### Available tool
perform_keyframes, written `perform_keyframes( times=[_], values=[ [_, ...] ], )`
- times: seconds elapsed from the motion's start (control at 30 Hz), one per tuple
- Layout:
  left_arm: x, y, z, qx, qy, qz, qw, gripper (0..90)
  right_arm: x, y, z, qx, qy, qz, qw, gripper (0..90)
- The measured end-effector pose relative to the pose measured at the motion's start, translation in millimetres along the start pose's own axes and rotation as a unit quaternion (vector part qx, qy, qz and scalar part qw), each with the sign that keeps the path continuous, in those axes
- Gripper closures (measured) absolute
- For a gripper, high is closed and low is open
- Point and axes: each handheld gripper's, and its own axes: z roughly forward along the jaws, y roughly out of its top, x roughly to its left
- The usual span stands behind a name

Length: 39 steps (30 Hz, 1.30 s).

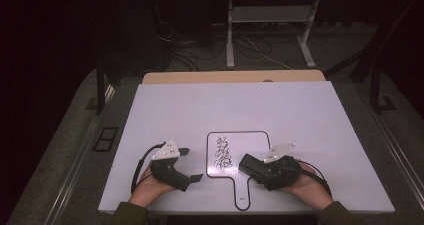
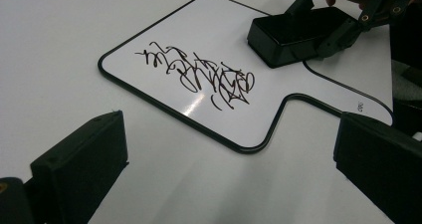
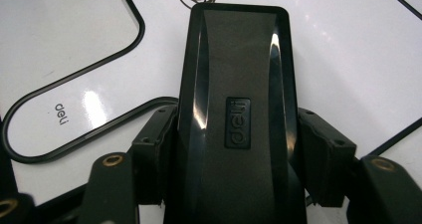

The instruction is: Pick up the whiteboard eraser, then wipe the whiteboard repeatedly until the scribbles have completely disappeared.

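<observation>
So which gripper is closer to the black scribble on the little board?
The right. The right gripper holds a black eraser on the whiteboard, just beside the scribble. The left gripper sits open on the table, off the board's left edge.

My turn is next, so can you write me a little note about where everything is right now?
Right hand-held gripper: shut on the black eraser, whose front end sits on the small whiteboard, at its right edge.
Left hand-held gripper: open, holding nothing, on the table left of the board.
Whiteboard: lies flat, handle toward you, black scribble in the middle.
Done: the eraser is grabbed.
Left: the scribble is all there, so it probably still needs wiping off; the left one could steady the board.
</observation>
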Motion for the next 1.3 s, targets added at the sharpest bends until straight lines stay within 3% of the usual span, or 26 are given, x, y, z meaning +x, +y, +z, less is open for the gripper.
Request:
perform_keyframes(
  times=[0.67, 1.3],
  values=[
    [-0.1, 0.4, -0.8, 0.002, 0.0, 0.002, 1.0, 0.0, -3.6, 6.4, -3.4, 0.017, 0.017, -0.004, 0.9997, 38.7],
    [0.6, -0.5, 0.6, 0.002, -0.001, 0.0, 1.0, 0.0, -14.1, 12.9, -12.6, -0.01, 0.028, -0.003, 0.9995, 38.7]
  ],
)
